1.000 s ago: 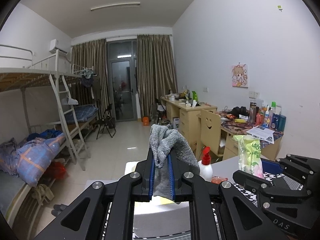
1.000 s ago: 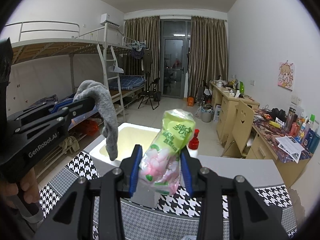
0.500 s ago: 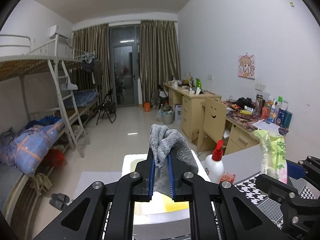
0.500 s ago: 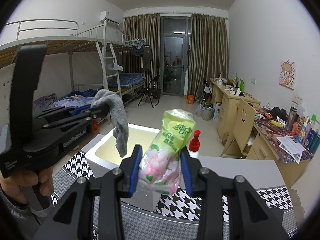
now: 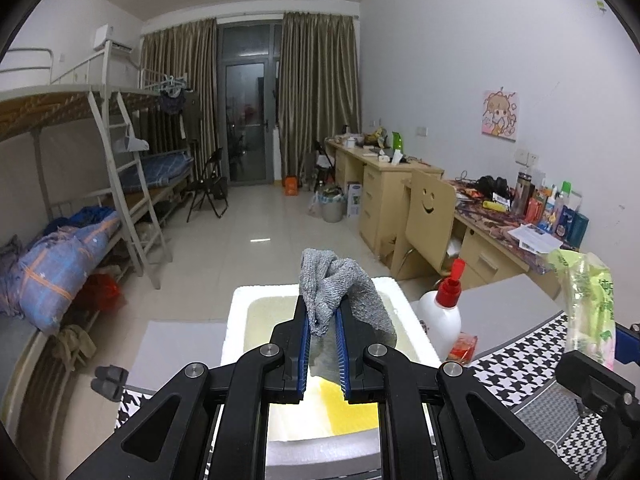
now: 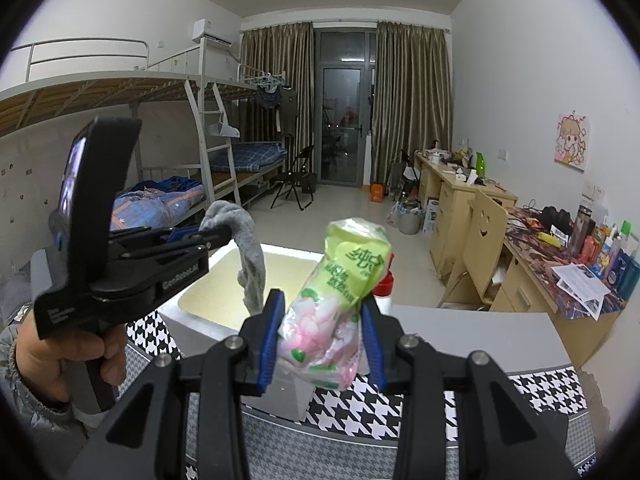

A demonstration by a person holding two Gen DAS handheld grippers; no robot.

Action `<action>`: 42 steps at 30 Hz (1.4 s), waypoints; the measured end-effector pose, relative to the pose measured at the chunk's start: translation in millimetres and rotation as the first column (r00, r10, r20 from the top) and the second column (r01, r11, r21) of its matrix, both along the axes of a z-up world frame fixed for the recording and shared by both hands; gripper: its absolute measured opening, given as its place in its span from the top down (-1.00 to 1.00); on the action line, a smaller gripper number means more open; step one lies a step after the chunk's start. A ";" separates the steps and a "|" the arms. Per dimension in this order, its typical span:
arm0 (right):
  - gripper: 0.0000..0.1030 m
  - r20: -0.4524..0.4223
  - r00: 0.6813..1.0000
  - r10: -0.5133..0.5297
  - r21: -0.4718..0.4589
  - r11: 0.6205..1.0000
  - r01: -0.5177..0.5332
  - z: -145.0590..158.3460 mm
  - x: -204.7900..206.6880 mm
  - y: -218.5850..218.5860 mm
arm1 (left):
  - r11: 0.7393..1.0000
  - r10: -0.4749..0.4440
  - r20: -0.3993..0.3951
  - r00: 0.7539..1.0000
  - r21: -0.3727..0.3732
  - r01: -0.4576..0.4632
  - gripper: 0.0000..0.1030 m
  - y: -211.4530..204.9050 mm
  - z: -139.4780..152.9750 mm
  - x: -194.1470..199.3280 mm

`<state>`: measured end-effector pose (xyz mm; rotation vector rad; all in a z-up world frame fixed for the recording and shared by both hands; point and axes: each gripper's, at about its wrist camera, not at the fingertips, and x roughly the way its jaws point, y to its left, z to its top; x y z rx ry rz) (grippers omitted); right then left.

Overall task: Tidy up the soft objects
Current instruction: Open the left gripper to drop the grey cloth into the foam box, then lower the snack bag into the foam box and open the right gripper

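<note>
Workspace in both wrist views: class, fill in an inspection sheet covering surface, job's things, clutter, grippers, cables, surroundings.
Surface: table, grey with a houndstooth cloth.
Job's things: grey cloth; green tissue pack; white foam box, open.
Clutter: white bottle with red cap; small red packet.
Grippers: left gripper shut on the grey cloth above the box; right gripper shut on the tissue pack.
Cables: nothing seen.
Surroundings: bunk beds, desks, curtains.

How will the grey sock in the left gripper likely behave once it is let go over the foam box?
Probably floppy: the grey sock droops limply from the left gripper. It looks light, so it should drop softly into the foam box. Its knit looks grippy and might cling briefly to the pads.
</note>
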<state>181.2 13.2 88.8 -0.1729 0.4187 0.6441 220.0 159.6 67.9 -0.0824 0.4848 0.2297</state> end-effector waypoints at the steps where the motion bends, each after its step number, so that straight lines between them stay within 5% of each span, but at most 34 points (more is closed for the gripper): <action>1: 0.18 -0.003 1.000 0.000 -0.002 1.000 0.000 -0.8 0.7 -0.4 | 1.000 0.001 -0.003 1.000 -0.008 -0.001 0.75 1.1 -0.9 1.0; 19: 0.18 -0.021 1.000 -0.022 -0.012 1.000 0.022 -4.7 9.0 2.5 | 0.999 -0.011 -0.118 0.993 -0.043 0.006 0.72 12.8 -26.8 37.4; 21: 0.18 -0.026 0.999 -0.026 -0.012 1.000 0.026 -5.1 11.0 2.9 | 0.999 -0.001 -0.127 0.992 -0.040 -0.004 0.58 15.3 -28.8 37.7; 23: 0.18 -0.027 0.999 -0.028 -0.013 1.000 0.028 -4.5 13.0 3.3 | 0.999 0.001 -0.129 0.992 -0.047 -0.008 -0.06 17.9 -29.7 36.6; 26: 0.18 -0.026 0.999 -0.029 -0.014 0.999 0.029 -4.6 14.1 3.8 | 0.997 0.010 -0.103 0.995 -0.074 -0.018 -0.63 23.0 -28.0 29.6; 32: 0.18 -0.021 0.999 -0.031 -0.024 0.999 0.030 -4.9 15.6 7.3 | 0.998 0.044 -0.077 0.996 -0.044 -0.047 -0.88 24.0 -22.8 19.2; 42: 0.18 -0.010 1.000 -0.012 -0.039 0.999 0.012 -4.3 14.7 20.6 | 0.997 0.072 -0.043 0.996 -0.019 -0.073 -0.98 30.5 -17.3 -2.5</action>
